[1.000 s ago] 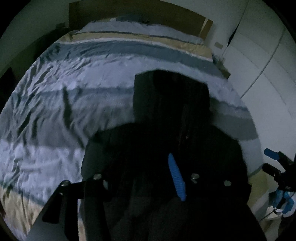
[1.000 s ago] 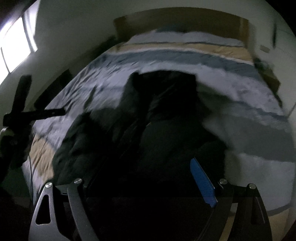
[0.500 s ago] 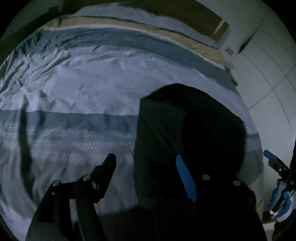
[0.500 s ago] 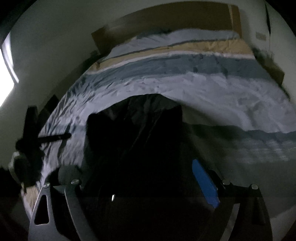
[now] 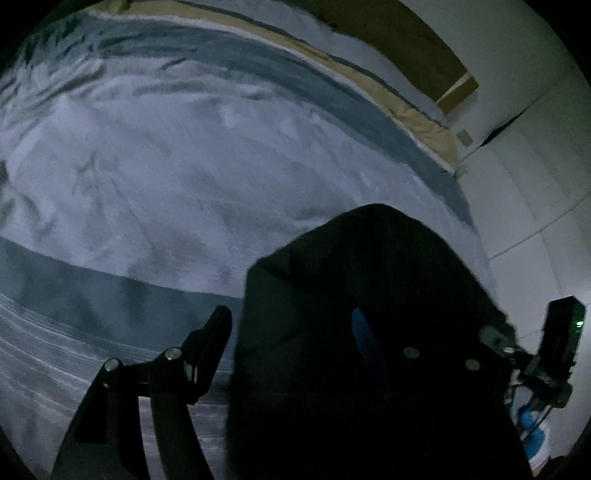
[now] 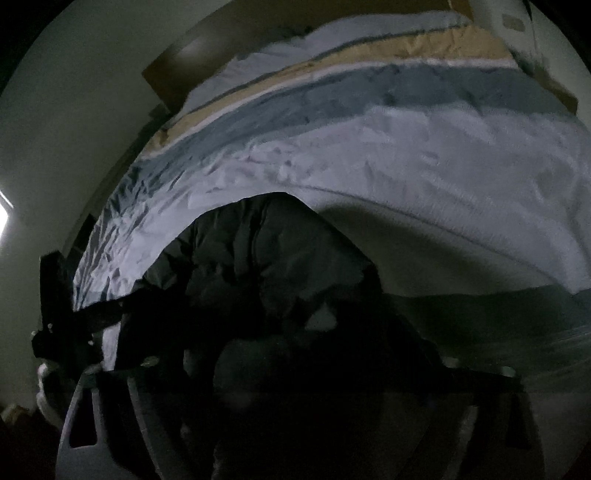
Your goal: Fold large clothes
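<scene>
A large black padded jacket (image 5: 369, 295) lies on the striped bedspread (image 5: 166, 166) in dim light. My left gripper (image 5: 291, 339) hangs low over the jacket's left edge; its left finger (image 5: 210, 339) is over bare bedspread, its blue-padded right finger (image 5: 365, 347) over the cloth, jaws wide apart. In the right wrist view the jacket (image 6: 266, 266) fills the lower middle and drapes over my right gripper (image 6: 295, 387); its fingers are buried in dark cloth, so its grip is hidden. The left gripper's body (image 6: 59, 314) shows at that view's left edge.
The bed's wooden headboard (image 5: 388, 33) is at the far end, with a tan stripe and pillows (image 6: 332, 40) below it. White wardrobe doors (image 5: 535, 166) stand to the bed's right. My right gripper's body (image 5: 554, 354) shows at the left view's right edge.
Both grippers have moved forward and lower over the bed. The jacket has been laid further onto the bedspread. The right gripper's blue pad, seen earlier, is now covered by cloth.
</scene>
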{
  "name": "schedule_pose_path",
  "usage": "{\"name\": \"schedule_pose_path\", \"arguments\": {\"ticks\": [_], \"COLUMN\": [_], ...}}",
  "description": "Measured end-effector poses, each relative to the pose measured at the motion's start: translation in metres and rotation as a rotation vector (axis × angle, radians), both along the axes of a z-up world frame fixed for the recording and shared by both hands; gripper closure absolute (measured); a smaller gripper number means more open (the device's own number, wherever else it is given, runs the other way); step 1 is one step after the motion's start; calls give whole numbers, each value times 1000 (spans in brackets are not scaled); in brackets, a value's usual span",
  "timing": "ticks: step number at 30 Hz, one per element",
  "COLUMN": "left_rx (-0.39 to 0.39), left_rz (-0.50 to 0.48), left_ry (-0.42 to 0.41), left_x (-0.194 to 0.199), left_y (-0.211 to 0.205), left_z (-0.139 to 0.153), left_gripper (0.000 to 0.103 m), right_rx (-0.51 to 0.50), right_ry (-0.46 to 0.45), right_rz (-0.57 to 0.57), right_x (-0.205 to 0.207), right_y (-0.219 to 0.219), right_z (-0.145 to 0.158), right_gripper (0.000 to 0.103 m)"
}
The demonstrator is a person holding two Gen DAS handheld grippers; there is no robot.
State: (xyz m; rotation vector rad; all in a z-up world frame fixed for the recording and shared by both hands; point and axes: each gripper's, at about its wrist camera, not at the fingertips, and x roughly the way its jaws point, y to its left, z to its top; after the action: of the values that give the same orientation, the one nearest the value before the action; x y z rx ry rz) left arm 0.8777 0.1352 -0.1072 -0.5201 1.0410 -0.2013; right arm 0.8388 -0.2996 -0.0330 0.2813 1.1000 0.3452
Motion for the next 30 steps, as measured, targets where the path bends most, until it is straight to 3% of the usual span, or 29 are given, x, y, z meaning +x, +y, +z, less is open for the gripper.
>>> {"name": "schedule_pose_path", "arguments": {"ticks": [1, 2, 3, 5, 11, 21, 25, 27, 30], "left_rx": [-11, -20, -22, -13, -39, 13, 62, 109, 107], "left_rz": [-3, -12, -22, -29, -26, -127, -171, -192, -191], "left_ry": [-8, -12, -1, -6, -55, -148, -142, -129, -88], "left_x": [-1, -1, -2, -6, -43, -175, -233, -258, -290], "left_y": [-3, -6, -10, -14, -10, -12, -14, -16, -12], "left_z": [0, 0, 1, 7, 51, 148, 152, 143, 117], "left_gripper": [46, 68, 77, 88, 91, 91, 91, 91, 91], "right_rx": [-4, 6, 14, 13, 1, 7, 12, 31, 50], "right_ry": [6, 7, 3, -15, -39, -78, -79, -65, -53], "right_rz": [0, 10, 19, 34, 83, 143, 135, 116, 97], "right_x": [0, 0, -3, -10, -49, -174, -223, -245, -271], "right_y": [1, 2, 2, 2, 1, -12, -21, -25, -29], "right_z": [0, 2, 5, 16, 59, 125, 121, 109, 92], "right_gripper": [47, 52, 65, 72, 78, 77, 75, 75, 74]}}
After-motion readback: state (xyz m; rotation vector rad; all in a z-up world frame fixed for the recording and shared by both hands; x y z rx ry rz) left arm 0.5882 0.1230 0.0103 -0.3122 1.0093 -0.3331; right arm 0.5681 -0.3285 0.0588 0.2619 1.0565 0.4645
